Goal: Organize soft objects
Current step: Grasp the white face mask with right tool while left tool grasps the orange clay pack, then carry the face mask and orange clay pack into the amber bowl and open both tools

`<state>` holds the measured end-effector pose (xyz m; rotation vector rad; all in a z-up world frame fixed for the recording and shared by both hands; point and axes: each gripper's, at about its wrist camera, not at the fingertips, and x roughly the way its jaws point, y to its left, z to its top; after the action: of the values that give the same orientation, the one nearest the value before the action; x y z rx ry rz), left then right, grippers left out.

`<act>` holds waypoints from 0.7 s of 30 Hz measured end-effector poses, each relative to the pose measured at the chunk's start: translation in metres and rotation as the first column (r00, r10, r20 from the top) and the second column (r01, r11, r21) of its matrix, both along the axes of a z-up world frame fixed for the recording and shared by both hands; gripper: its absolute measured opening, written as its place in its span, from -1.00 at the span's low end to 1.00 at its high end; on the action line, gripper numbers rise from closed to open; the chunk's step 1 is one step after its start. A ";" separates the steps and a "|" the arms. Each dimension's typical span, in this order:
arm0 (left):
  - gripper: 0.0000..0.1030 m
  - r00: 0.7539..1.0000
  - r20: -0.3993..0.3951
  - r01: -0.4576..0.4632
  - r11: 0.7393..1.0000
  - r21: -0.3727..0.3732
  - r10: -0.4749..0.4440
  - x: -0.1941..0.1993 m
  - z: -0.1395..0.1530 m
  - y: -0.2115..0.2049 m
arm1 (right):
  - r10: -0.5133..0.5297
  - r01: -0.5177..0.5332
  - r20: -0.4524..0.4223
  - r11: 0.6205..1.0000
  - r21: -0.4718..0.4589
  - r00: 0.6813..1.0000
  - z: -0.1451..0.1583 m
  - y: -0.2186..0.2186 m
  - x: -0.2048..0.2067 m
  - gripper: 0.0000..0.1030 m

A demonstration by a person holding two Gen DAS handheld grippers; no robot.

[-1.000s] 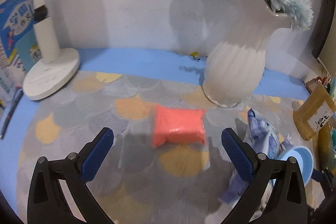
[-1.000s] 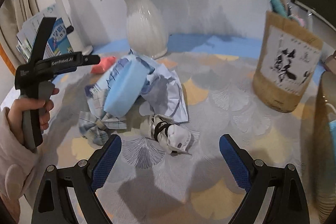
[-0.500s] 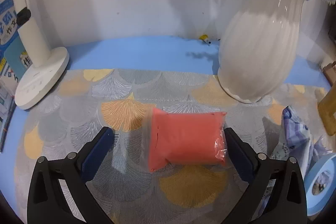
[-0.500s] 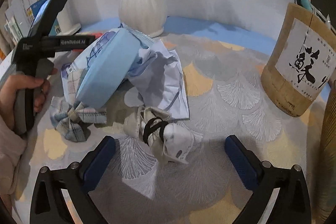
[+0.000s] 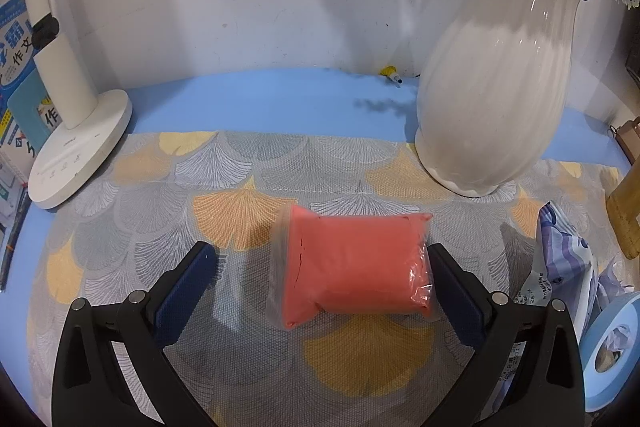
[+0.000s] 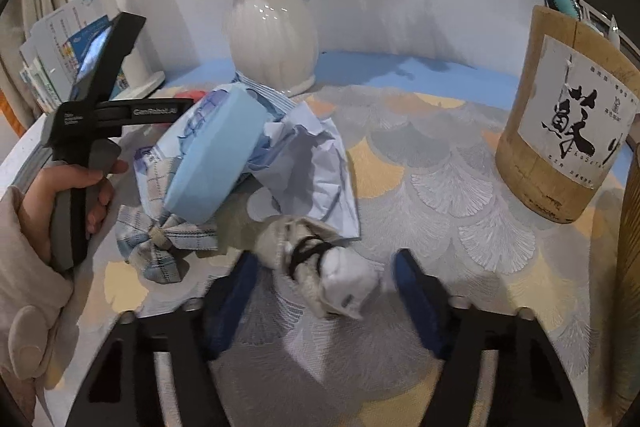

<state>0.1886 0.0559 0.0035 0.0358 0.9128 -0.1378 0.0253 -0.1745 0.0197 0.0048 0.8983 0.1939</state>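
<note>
Patterned cloth covers the surface (image 5: 248,187). White vase (image 5: 492,99) at 2 o'clock in left view. Red pack (image 5: 352,263) lies on the cloth between left gripper (image 5: 320,279) jaws, open, right pad just beside it. Right gripper (image 6: 324,287) jaws closing around white bundle (image 6: 320,267), pads not yet touching.

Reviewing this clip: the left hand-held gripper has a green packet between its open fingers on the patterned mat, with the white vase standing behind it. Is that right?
Not quite. The packet between the open fingers of the left hand-held gripper is coral red, not green, as the left wrist view shows. It does lie on the patterned mat, and the white vase stands behind it.
</note>
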 end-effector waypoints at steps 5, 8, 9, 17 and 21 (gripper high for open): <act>1.00 1.000 0.000 0.000 1.000 0.000 0.000 0.000 0.000 0.000 | 0.022 -0.022 0.007 0.999 0.032 1.000 0.001 0.000 -0.002 -0.07; 1.00 1.000 -0.001 0.001 1.000 0.000 -0.001 0.000 0.000 0.000 | 0.018 -0.018 0.008 0.998 0.053 1.000 0.002 -0.003 -0.002 -0.10; 1.00 1.000 -0.001 0.001 1.000 0.000 -0.001 0.000 0.000 0.000 | 0.015 -0.016 0.009 0.998 0.063 1.000 0.002 -0.005 -0.003 -0.10; 0.13 1.000 0.013 -0.001 1.000 -0.009 0.001 -0.002 0.002 0.001 | -0.017 0.014 0.015 0.986 0.165 1.000 0.004 -0.023 -0.004 -0.10; 0.11 0.998 0.055 0.001 1.000 -0.023 0.000 -0.008 0.009 0.003 | -0.021 0.016 0.025 0.981 0.193 0.999 0.004 -0.026 -0.005 -0.10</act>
<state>0.1805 0.0584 0.0126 0.0188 0.8559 -0.1471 0.0203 -0.2007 0.0239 0.1906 0.8497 0.2624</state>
